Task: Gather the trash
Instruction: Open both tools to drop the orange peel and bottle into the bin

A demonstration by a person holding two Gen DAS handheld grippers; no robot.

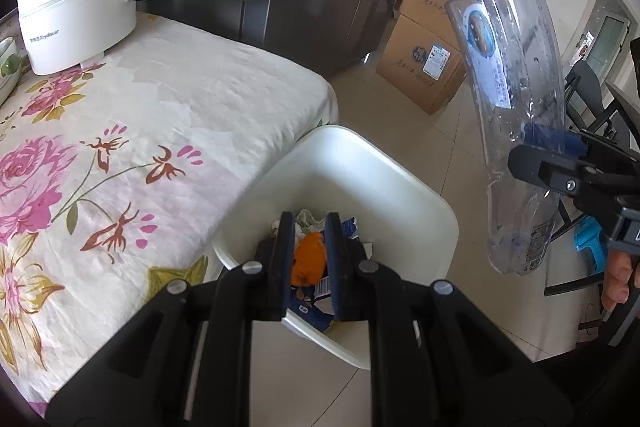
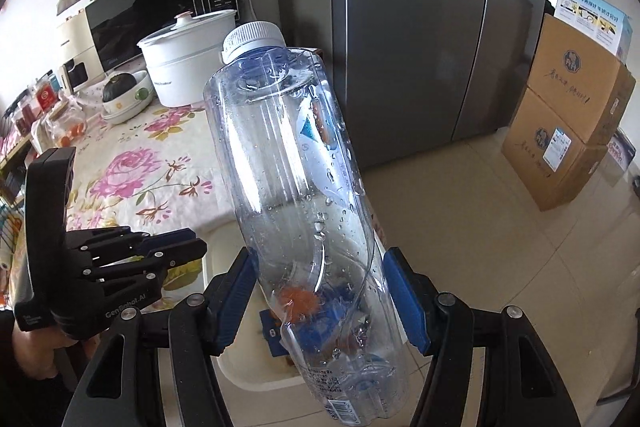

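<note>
Right claw [image 2: 320, 297] is gripping the bottle [image 2: 296, 195]; left claw [image 1: 308, 259], clenched empty, is hovering over the bin [image 1: 384, 187]. Center the bottle above the bin before releasing.

Bin [image 1: 360, 163] on floor, beside table [image 1: 168, 115].

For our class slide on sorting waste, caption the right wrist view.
Right gripper grips a clear, capped plastic bottle above the white waste bin beside the floral-clothed table.

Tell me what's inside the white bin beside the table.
In the white bin: an orange peel-like scrap, crumpled white paper and blue-and-white wrappers. The left claw covers part of the pile; anything beneath can't be seen.
</note>
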